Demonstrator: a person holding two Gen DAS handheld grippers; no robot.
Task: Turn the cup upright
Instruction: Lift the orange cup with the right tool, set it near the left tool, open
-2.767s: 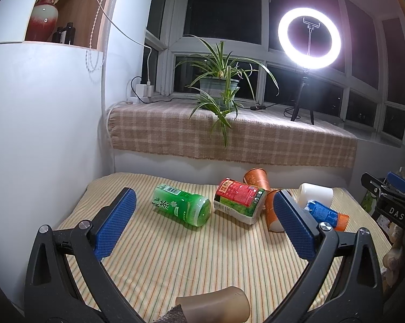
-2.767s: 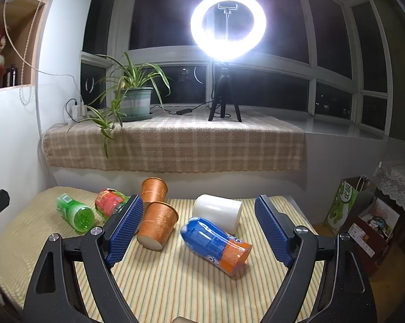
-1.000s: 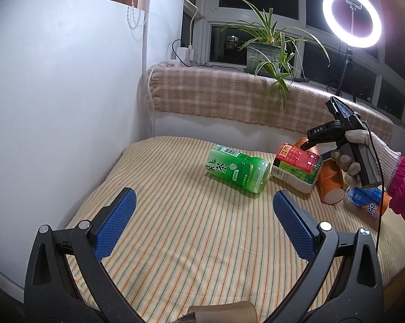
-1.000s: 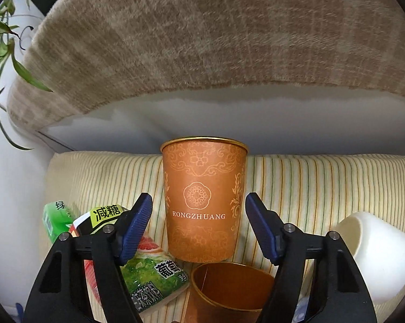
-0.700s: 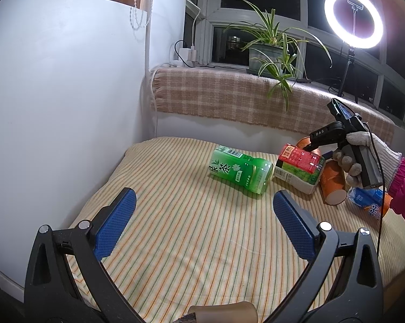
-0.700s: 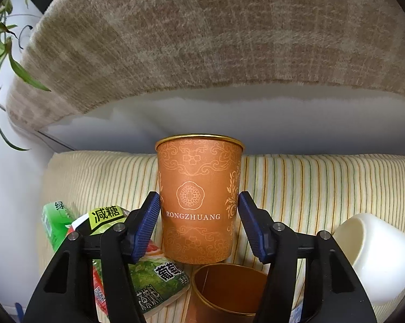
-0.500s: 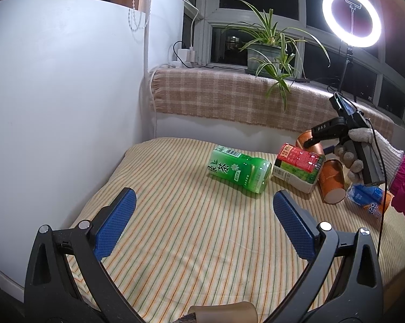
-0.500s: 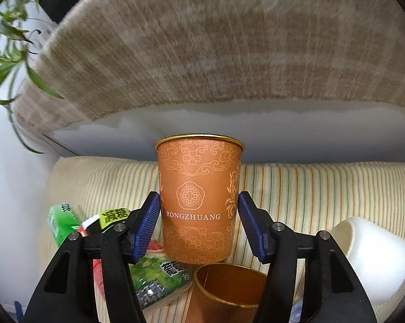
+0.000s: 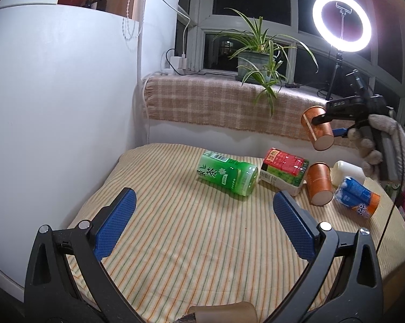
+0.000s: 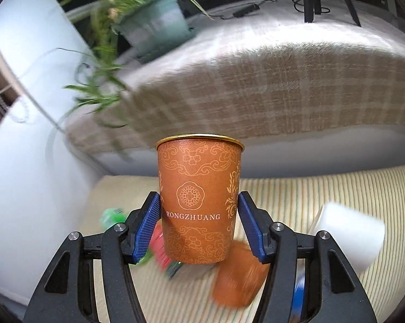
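Note:
My right gripper (image 10: 199,215) is shut on an orange paper cup (image 10: 199,202) marked RONGZHUANG and holds it in the air above the striped bed (image 10: 337,188). In the left wrist view the same cup (image 9: 316,130) hangs tilted in the right gripper (image 9: 319,123) at the far right, its base toward the camera. My left gripper (image 9: 199,220) is open and empty, low over the near part of the bed (image 9: 175,237).
On the bed lie a green bottle (image 9: 226,173), a red and green carton (image 9: 283,171), a second orange cup (image 9: 318,187), a white cup (image 9: 346,172) and a blue packet (image 9: 357,196). A plaid-covered sill (image 9: 215,102) with a plant (image 9: 259,59) stands behind.
My right gripper closed on the orange cup and lifted it off the bed, swinging the view upward. My left gripper stayed open in place.

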